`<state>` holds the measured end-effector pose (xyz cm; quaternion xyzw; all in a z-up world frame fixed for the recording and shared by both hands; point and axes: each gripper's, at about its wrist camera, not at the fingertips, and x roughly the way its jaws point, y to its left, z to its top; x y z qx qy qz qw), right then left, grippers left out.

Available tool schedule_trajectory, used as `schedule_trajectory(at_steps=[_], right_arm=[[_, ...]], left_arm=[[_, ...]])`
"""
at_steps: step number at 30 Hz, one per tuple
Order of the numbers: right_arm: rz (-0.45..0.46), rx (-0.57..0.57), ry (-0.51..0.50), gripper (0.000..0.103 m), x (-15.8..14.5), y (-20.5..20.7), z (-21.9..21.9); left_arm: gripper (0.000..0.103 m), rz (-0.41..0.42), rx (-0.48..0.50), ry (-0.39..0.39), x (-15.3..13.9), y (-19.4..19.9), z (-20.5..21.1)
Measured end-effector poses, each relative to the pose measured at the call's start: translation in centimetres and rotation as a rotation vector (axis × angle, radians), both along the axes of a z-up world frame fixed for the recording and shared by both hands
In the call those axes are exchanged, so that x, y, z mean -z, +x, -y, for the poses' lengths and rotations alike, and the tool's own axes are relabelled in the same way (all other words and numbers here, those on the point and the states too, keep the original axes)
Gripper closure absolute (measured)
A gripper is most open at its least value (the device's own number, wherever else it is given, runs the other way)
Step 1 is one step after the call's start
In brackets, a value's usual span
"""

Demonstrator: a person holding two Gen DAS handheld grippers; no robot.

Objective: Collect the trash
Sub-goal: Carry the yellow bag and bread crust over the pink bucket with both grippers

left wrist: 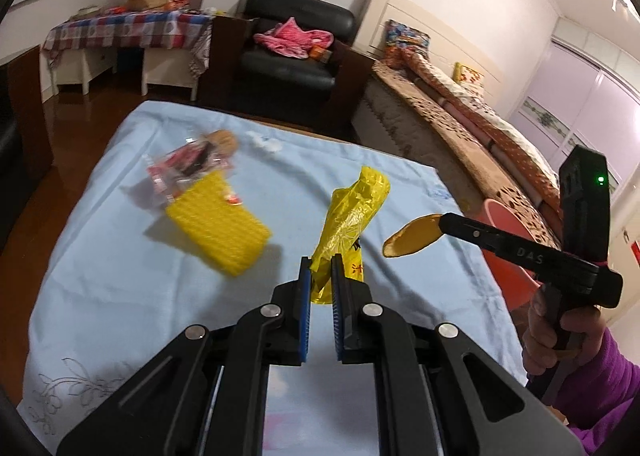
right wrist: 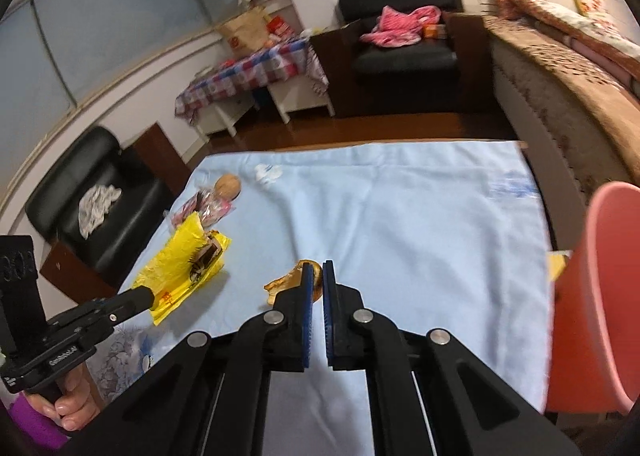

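Observation:
My left gripper (left wrist: 321, 262) is shut on a yellow plastic bag (left wrist: 352, 216) and holds it above the light blue cloth (left wrist: 120, 288). The bag also shows in the right wrist view (right wrist: 180, 268), with the left gripper (right wrist: 150, 298) at its edge. My right gripper (right wrist: 318, 270) is shut on a brown fruit peel (right wrist: 290, 280), which also shows in the left wrist view (left wrist: 414, 240), held in the air by the right gripper (left wrist: 442, 222). A pink bin (right wrist: 600, 296) stands at the table's right edge.
A yellow ribbed pack (left wrist: 218, 222), a pink clear wrapper (left wrist: 188, 168), a brown round nut (right wrist: 227, 186) and a white scrap (right wrist: 267, 173) lie on the cloth. A bed (left wrist: 460, 104) is to the right, black armchairs (right wrist: 404, 40) beyond.

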<state>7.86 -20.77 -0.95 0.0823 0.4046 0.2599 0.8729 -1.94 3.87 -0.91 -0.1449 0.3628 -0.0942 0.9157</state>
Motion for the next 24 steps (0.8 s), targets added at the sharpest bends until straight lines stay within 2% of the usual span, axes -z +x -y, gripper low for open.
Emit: schedule_trajectory(at_steps=[13, 24], right_arm=[[0.084, 0.232, 0.030, 0.099, -2.7, -3.2, 10.4], [0.098, 0.476, 0.034, 0.099, -2.6, -5.8, 20.3]], left_arm=[[0.094, 0.015, 0.158, 0.026, -1.2, 1.7, 7.2], [0.094, 0.021, 0.278, 0.005, -2.2, 4.1, 13.7]])
